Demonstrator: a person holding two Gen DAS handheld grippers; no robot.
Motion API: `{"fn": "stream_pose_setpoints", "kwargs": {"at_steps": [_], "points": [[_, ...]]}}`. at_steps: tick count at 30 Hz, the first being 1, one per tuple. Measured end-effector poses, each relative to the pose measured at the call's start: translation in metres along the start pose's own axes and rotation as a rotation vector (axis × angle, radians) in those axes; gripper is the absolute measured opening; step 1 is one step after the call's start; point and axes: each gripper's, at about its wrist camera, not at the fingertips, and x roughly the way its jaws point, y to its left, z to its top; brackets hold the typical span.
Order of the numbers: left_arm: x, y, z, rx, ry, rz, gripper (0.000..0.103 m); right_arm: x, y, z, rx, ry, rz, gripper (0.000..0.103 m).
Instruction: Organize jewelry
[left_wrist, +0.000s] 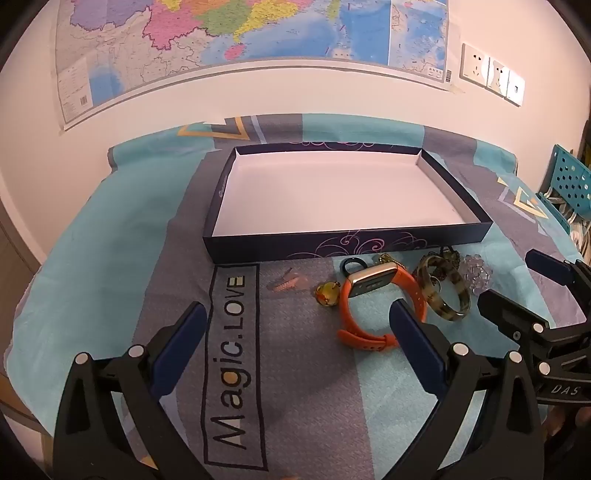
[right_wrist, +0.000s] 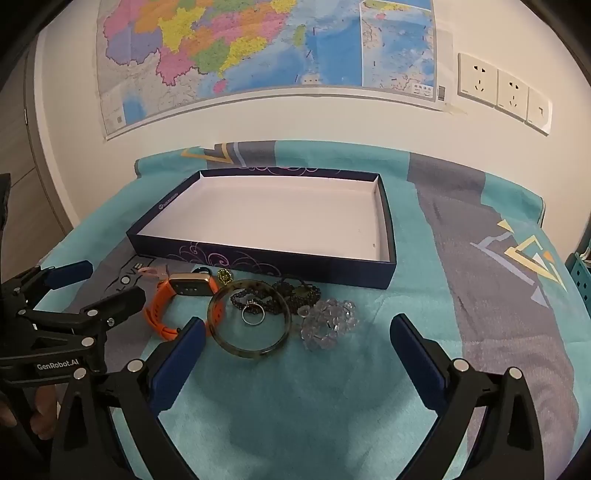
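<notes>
The jewelry is heaped on the cloth-covered table just near of the empty tray: an orange watch, a mottled bangle, a ring lying inside it, dark beads and a clear crystal bracelet. The left gripper and right gripper are held wide open, with nothing gripped. Because the pieces overlap, two could be pinched at once, or the beads dragged along and spilled short of the tray.

Cloth-covered table; on it: box, watch, bangle, beads
</notes>
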Motion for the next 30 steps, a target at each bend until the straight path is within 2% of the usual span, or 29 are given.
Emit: {"fn": "stream_pose_setpoints", "kwargs": {"at_steps": [30], "points": [[0.0002,-0.0015,-0.0019,0.002,0.003,-0.001,0.097,0.0006,0.0004,-0.0023,0.014,0.001,0.011,0.097]]}}
